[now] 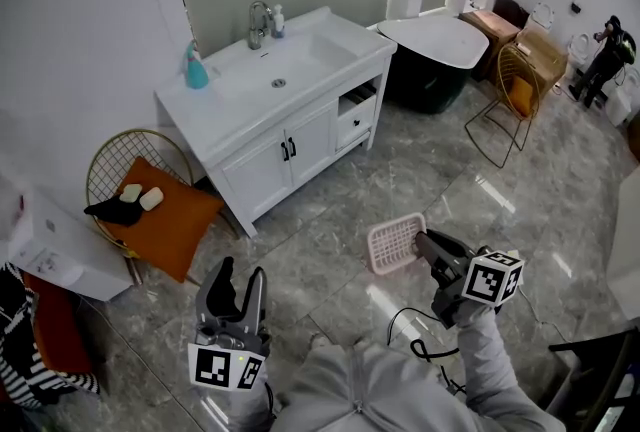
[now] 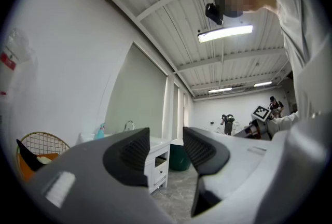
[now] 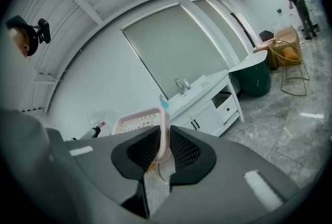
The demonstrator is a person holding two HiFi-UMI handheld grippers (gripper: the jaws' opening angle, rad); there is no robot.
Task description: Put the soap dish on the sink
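Note:
A pink slatted soap dish [image 1: 394,242] hangs above the floor, held by its edge in my right gripper [image 1: 422,242], which is shut on it. In the right gripper view the dish's rim [image 3: 162,135] is pinched between the two black pads. The white sink cabinet [image 1: 262,105] with its basin [image 1: 285,67] and tap [image 1: 258,22] stands ahead, well beyond both grippers. My left gripper [image 1: 240,285] is open and holds nothing, low at the left near my body; the left gripper view looks past its fingers [image 2: 134,154] toward the cabinet [image 2: 157,158].
A teal bottle [image 1: 196,70] stands at the sink top's left end. A wire chair [image 1: 150,195] with an orange cushion holds soap bars. A dark tub [image 1: 432,60] with a white top is right of the cabinet, with another wire chair [image 1: 512,105]. A person [image 1: 607,55] stands far right.

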